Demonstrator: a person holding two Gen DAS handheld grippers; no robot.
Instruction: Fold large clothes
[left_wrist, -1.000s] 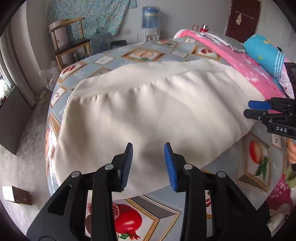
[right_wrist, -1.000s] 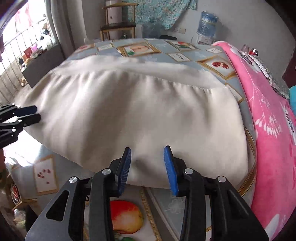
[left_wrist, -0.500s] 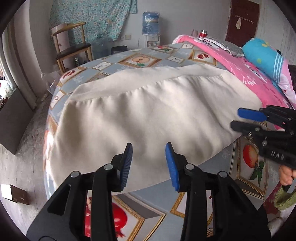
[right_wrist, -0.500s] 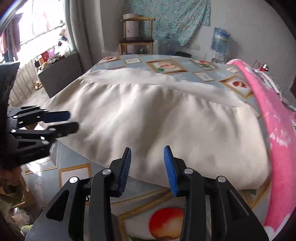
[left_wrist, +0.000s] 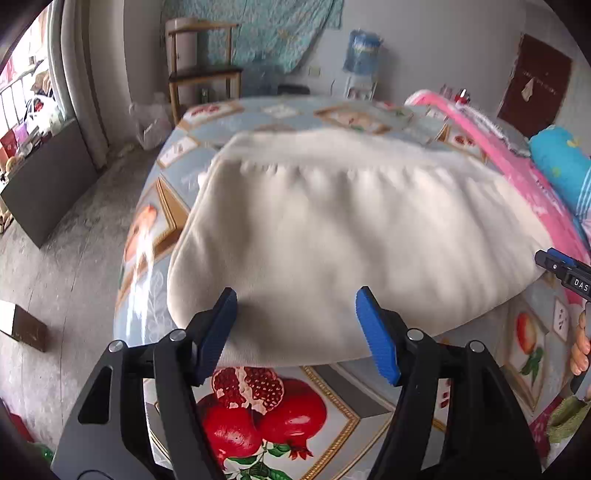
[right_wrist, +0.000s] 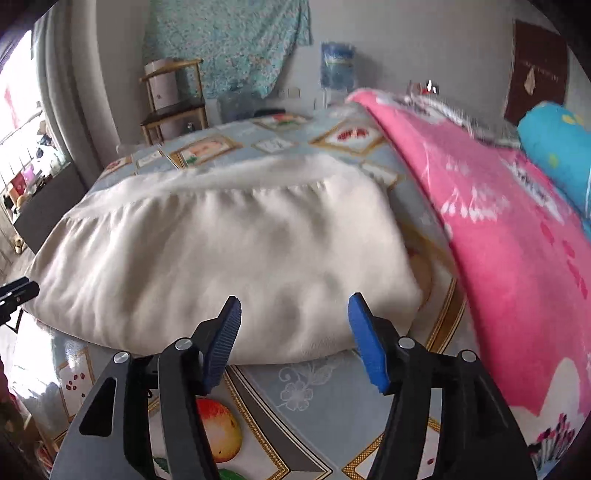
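Observation:
A large cream garment lies folded flat on the bed, gathered seam toward the far side; it also shows in the right wrist view. My left gripper is open and empty, just above the garment's near left edge. My right gripper is open and empty, just above the garment's near right edge. The right gripper's tips show at the right edge of the left wrist view. The left gripper's tips show at the left edge of the right wrist view.
The bed has a blue sheet with fruit pictures. A pink blanket and a blue pillow lie on the right. A wooden chair and a water dispenser stand by the far wall. The floor lies left.
Both grippers have opened wider and stay empty. The left view has swung left toward the garment's left edge; the right view has swung right toward the pink blanket.

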